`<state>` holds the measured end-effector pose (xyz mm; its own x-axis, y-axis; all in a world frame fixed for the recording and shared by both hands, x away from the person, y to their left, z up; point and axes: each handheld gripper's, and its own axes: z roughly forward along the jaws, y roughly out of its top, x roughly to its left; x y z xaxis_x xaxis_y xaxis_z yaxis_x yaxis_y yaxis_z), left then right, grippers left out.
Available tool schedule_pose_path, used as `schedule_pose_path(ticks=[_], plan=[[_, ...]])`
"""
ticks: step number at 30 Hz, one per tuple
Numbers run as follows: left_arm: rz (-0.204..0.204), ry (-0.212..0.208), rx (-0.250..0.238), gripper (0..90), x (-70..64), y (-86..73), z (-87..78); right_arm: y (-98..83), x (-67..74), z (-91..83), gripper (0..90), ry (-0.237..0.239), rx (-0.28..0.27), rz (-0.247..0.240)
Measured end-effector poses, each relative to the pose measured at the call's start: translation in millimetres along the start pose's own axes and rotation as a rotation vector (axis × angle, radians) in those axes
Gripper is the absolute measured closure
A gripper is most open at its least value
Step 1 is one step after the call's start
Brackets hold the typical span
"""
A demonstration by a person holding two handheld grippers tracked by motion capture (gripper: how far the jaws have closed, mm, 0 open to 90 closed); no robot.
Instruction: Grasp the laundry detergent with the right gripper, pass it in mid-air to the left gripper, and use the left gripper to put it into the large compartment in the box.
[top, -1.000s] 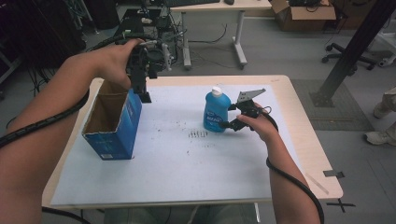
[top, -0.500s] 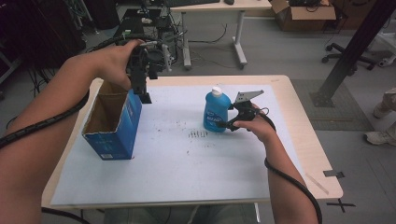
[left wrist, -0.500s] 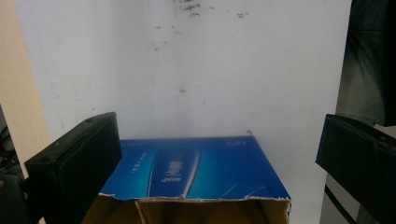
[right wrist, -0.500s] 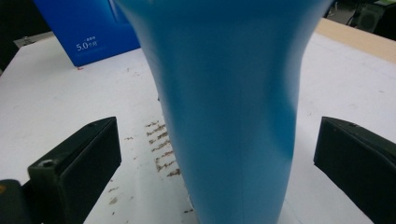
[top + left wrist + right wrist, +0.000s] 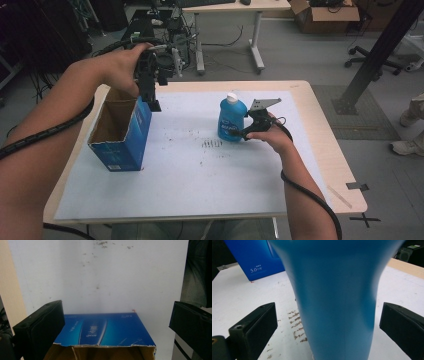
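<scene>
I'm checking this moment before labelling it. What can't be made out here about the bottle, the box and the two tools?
- Bottle label: too small in the high view, blurred and cropped in the right tool view.
- Bottle cap: cut off by the top edge in the right tool view.
- Box floor: hidden by its own walls in the high view, cut off in the left tool view.
- Left tool tips: dark against the box rim; contact unclear.

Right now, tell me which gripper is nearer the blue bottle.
Right. The right gripper sits against the blue bottle, jaws open around it. The left gripper hangs above the open box.
</scene>
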<state>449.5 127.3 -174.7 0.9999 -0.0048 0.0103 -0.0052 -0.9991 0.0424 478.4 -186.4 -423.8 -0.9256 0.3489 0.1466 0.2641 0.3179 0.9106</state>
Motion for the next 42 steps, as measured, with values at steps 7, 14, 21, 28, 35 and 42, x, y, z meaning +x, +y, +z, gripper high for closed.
schedule_pose_path(ticks=[7,14,21,28,35,42], plan=[[0.001,0.001,0.001,0.3,0.2,-0.3,1.2,-1.3,1.2,1.5,8.8,-0.014,-0.009,-0.012],[-0.001,0.003,-0.004,0.3,0.0,-1.7,1.6,-3.3,2.0,2.5,14.5,-0.022,-0.017,-0.031],[-0.007,0.005,-0.001,0.4,0.1,-3.0,1.7,-2.6,3.2,3.6,21.6,-0.027,-0.016,-0.054],[-0.006,0.006,0.002,0.4,0.3,-2.7,1.6,-3.4,4.3,6.0,25.1,-0.028,-0.005,-0.069],[-0.004,0.01,0.002,0.4,0.3,-1.4,1.6,-3.5,5.2,4.9,30.7,-0.034,-0.007,-0.077],[0.0,0.01,0.007,0.4,0.9,1.7,1.9,-4.5,5.5,5.0,36.7,-0.056,-0.009,-0.089]])
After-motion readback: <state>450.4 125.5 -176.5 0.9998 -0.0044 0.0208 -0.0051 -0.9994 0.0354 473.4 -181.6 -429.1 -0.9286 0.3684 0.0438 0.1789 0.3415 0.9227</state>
